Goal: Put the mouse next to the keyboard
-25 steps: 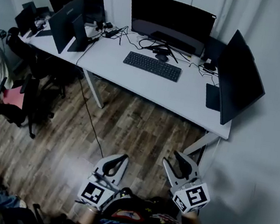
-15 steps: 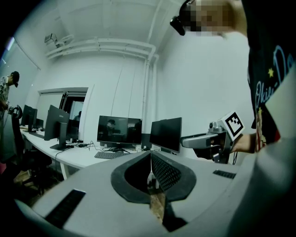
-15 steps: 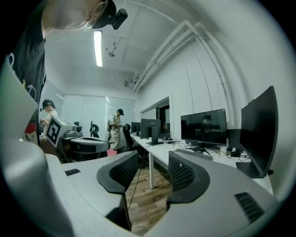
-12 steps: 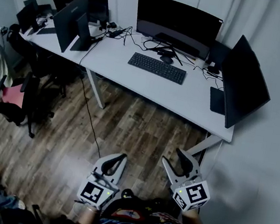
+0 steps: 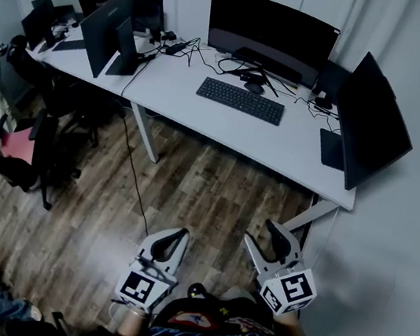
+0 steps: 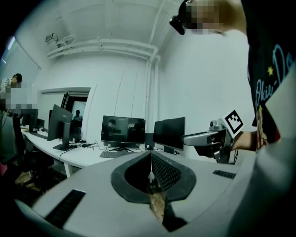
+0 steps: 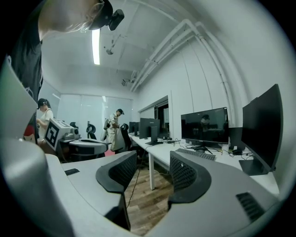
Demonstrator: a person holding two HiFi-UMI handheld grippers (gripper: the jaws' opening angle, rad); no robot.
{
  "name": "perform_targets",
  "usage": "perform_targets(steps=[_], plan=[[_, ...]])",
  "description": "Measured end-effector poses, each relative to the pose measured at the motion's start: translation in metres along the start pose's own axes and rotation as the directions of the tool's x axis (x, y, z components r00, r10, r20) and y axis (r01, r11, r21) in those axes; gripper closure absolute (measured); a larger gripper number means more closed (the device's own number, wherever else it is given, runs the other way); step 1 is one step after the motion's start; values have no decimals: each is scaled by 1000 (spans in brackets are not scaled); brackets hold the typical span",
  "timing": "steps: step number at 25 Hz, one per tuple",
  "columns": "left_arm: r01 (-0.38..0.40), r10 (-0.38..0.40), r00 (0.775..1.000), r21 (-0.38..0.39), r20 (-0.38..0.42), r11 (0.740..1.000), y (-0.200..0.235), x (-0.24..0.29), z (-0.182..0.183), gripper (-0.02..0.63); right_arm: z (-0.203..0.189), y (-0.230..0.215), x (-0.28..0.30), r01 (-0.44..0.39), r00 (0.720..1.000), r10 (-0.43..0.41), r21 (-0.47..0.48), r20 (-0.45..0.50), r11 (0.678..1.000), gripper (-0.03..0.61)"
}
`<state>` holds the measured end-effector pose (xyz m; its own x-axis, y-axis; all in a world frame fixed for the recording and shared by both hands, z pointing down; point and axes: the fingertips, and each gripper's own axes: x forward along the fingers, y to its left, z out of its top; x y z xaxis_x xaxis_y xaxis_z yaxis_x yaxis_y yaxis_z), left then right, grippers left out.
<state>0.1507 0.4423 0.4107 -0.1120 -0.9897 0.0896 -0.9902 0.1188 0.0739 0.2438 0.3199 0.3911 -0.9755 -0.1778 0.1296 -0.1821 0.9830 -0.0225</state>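
Standing well short of the keyboard [image 5: 240, 100], you have both tools low over the wooden floor [image 5: 190, 192] and nothing in either. Your left gripper [image 6: 151, 156] has its jaws pressed together, empty. Your right gripper [image 7: 153, 162] has just been spreading its jaws, and they stand well apart with only floor showing between them. The mouse [image 5: 254, 88], as best I can read it, is the small dark lump just behind the keyboard, at the foot of the monitor [image 5: 272, 26] on the white desk [image 5: 203, 114]. Expect it to be light, hard-shelled and a bit slick, so pinch it across its two flanks, low down, not over the rounded top. Whether a cord trails from it, I can't tell.
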Motion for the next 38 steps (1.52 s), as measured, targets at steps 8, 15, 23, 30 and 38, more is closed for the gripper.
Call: perform_targets(steps=[8,15,23,30,38], plan=[[14,-14,1000,-19,-8,1000,9,9,-10,611,-9,-14,7,34,999,-33,26,-21,999,383],[-34,34,999,-13,-28,999,30,26,-8,611,-8,-36,40,8,1000,-8,39,-7,999,380],[-94,93,995,-1,-43,996,63,67,-4,611,-4,-72,90,-38,999,38,50,8,998,379],[-130,131,990,20,-50,991,85,127,9,611,1,-128,133,-76,997,75,65,18,995,379],[-148,150,987,36,-65,988,100,196,23,611,12,-193,168,-88,996,85,76,38,993,379]])
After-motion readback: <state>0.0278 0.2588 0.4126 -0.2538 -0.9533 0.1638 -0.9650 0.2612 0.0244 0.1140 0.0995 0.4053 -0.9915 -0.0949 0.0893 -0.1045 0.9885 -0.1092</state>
